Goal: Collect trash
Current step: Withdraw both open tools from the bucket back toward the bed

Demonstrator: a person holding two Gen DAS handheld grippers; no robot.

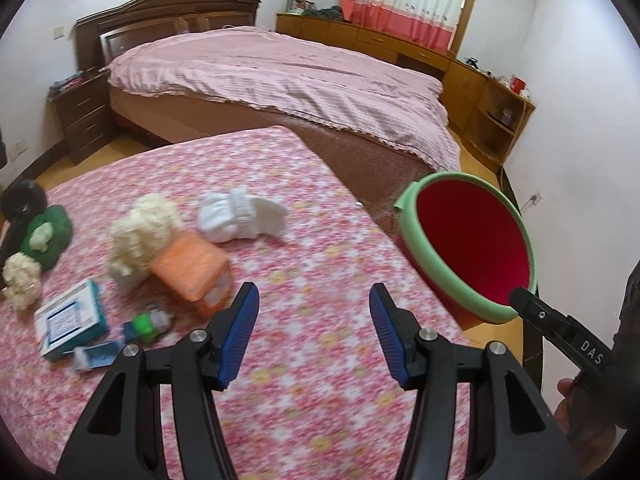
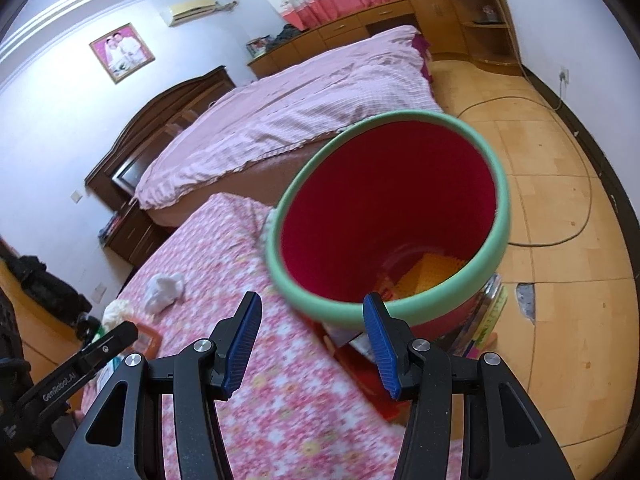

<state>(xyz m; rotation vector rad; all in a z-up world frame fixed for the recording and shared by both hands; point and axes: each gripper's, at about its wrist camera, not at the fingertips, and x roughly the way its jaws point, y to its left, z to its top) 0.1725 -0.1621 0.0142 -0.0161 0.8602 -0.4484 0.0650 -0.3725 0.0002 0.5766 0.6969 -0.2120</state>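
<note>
A red bin with a green rim (image 1: 472, 240) stands off the table's right edge; in the right wrist view the bin (image 2: 384, 200) holds an orange item at its bottom. On the pink floral table (image 1: 312, 360) lie an orange box (image 1: 192, 268), white crumpled tissue (image 1: 240, 216), cream fluffy wads (image 1: 140, 232), a blue-white box (image 1: 68, 320) and small bottles (image 1: 148, 324). My left gripper (image 1: 314, 302) is open and empty above the table. My right gripper (image 2: 312, 310) is open and empty at the bin's near rim.
A large bed with a pink cover (image 1: 288, 76) stands behind the table. Wooden cabinets (image 1: 472, 76) line the far wall. A green and black item (image 1: 44, 232) lies at the table's left. A cable (image 2: 560, 236) runs over the wooden floor right of the bin.
</note>
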